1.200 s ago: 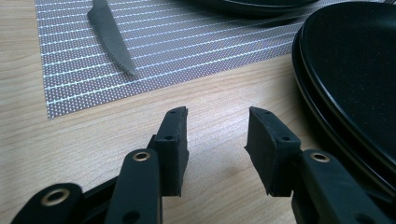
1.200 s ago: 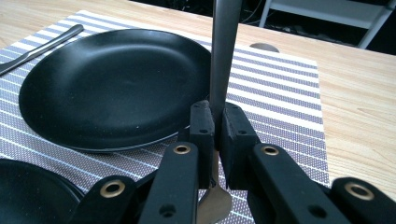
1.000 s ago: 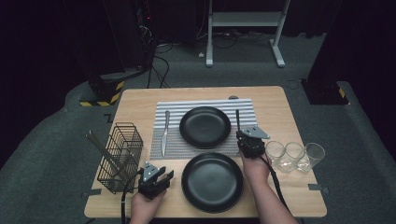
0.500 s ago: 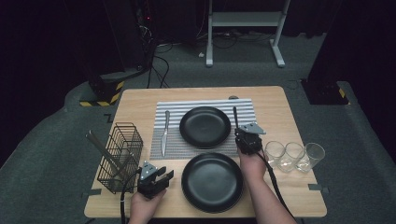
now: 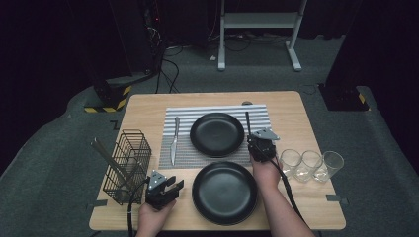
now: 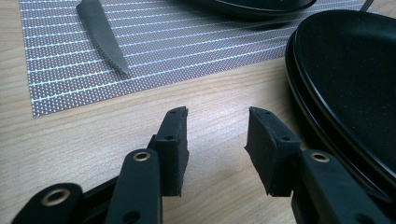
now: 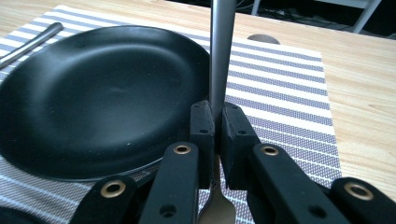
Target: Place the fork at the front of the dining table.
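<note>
My left gripper [image 6: 217,140] hangs with jaws apart over bare tabletop [image 6: 93,140], nothing between them. A black plate [image 6: 345,79] sits right; a knife [image 6: 100,35] lies on the striped placemat [image 6: 187,51].

The grey metal fork [image 7: 221,56] stood clamped at its neck, handle pointing away over the striped placemat [image 7: 289,93], just right of the far black plate [image 7: 93,93], tines [image 7: 217,210] toward the person.

plates [image 5: 217,134] black | placemat [image 5: 184,148] grey-white striped | fork [image 7: 221,51] silver | table [image 5: 148,111] light wood
</note>
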`<state>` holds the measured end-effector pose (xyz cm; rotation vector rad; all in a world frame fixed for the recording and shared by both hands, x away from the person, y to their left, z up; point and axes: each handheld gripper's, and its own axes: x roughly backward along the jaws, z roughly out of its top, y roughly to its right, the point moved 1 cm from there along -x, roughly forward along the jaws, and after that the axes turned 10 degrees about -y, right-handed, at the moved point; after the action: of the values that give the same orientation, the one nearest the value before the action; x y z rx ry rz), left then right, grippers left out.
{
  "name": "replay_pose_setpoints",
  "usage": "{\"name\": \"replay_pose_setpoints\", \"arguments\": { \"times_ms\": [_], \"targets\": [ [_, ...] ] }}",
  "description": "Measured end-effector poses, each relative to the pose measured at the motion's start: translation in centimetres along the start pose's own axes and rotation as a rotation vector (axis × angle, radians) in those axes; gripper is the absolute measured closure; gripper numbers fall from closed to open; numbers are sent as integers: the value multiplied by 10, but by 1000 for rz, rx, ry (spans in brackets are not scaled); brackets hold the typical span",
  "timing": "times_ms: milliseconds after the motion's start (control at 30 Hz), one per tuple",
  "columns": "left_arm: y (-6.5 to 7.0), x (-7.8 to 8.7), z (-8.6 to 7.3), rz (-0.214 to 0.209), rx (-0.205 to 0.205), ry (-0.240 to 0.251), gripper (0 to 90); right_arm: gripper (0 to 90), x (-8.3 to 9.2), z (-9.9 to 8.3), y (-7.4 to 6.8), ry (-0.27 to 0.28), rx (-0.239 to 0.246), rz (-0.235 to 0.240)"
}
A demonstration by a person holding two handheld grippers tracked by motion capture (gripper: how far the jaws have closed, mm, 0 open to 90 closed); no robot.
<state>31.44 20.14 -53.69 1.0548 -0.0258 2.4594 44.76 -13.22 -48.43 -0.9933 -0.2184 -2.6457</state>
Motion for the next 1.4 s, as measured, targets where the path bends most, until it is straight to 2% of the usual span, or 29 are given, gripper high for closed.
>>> {"name": "replay_pose_setpoints", "arguments": {
  "times_ms": [333,600,867,1067,1400],
  "targets": [
    [-1,1,0,-14,4,2,580,840,-14,7,1,-24,8,-37],
    [-2,0,0,-21,10,3,581,840,-27,10,8,-49,-37,-52],
    [-2,0,0,-27,14,5,581,841,-36,15,9,-80,-33,-75],
    [-2,1,0,-33,15,7,586,841,-45,16,17,-106,-65,-81],
    [-3,1,0,-37,20,9,587,843,-52,22,13,-116,-38,-101]
  ]
}}
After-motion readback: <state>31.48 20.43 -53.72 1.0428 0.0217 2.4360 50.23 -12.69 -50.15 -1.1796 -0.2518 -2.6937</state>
